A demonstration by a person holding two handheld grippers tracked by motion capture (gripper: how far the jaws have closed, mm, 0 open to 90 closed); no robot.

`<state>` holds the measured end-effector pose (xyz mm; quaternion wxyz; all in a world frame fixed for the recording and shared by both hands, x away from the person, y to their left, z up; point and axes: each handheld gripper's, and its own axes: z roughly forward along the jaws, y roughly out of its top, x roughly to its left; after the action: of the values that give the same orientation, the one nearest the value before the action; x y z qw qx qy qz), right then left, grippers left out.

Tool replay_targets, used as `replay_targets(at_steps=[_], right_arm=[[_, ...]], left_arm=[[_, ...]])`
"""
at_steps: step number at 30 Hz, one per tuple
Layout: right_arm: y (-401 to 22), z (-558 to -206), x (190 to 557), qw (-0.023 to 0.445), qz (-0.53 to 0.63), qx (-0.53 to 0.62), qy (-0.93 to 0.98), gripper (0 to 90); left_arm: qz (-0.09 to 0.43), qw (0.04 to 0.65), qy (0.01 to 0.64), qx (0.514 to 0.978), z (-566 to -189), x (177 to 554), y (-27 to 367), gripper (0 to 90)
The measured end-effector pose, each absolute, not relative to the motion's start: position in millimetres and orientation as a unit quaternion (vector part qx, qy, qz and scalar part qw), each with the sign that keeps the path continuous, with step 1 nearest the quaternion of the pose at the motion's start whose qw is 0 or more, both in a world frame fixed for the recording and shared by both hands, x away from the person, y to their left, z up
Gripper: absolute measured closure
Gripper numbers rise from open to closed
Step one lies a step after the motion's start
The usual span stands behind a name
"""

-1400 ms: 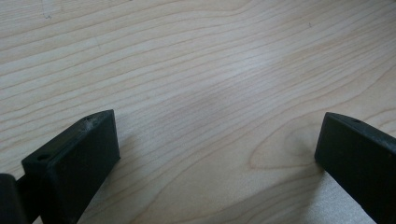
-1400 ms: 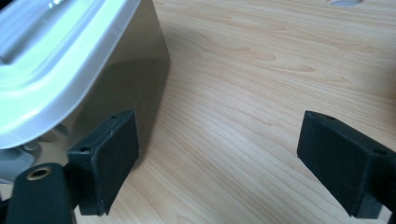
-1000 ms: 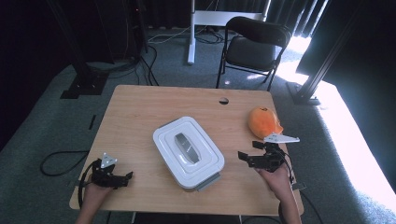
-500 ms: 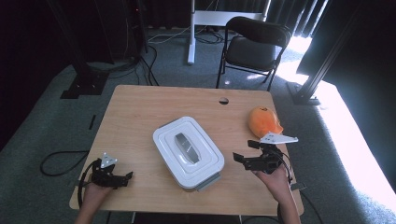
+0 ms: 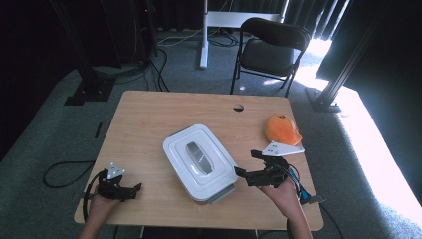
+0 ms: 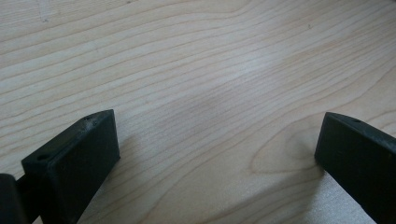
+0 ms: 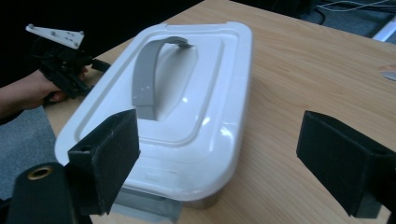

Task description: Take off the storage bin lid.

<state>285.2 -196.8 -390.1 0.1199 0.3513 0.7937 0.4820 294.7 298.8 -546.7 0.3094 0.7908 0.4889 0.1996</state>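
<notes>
White lidded container (image 5: 200, 162) sits near the middle of the wooden counter (image 5: 164, 112), its long axis running from about 11 o'clock to 5 o'clock in the high view. A grey handle (image 5: 196, 156) lies folded flat in the recess of its lid. In the right gripper view the same container (image 7: 182, 121) lies ahead of the jaws, with the grey handle (image 7: 147, 74) stretched along the lid's hollow.

At 3 o'clock from the container, the right claw (image 5: 249, 165) is held by a hand (image 5: 283, 191) and points toward the container's near right corner, just beside it but not touching. Its 2 jaws are spread wide with nothing between them; in the right gripper view the left jaw stands in front of the container's near end and the right jaw over bare wood.

The left claw (image 5: 134, 188) rests at 8 o'clock from the container, well apart from it, near the counter's front left corner. Its jaws are released too, with bare wood grain between them in the left gripper view.

An orange object (image 5: 281, 129) lies at 2 o'clock from the container, near the counter's right edge. A black folding chair (image 5: 271, 47) stands on the carpet beyond the counter at 12 o'clock.
</notes>
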Motion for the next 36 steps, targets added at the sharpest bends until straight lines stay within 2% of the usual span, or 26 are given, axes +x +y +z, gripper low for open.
replay_targets(at_steps=[14,36], right_arm=[[-160,-396,290,0.1,0.465,0.329,0.816,12.5],[-121,-399,301,0.102,0.449,0.322,0.827,14.4]], left_arm=[[0.2,0.309,0.49,0.79,-547,295,299,0.2],[0.199,0.309,0.49,0.791,-547,295,299,0.2]])
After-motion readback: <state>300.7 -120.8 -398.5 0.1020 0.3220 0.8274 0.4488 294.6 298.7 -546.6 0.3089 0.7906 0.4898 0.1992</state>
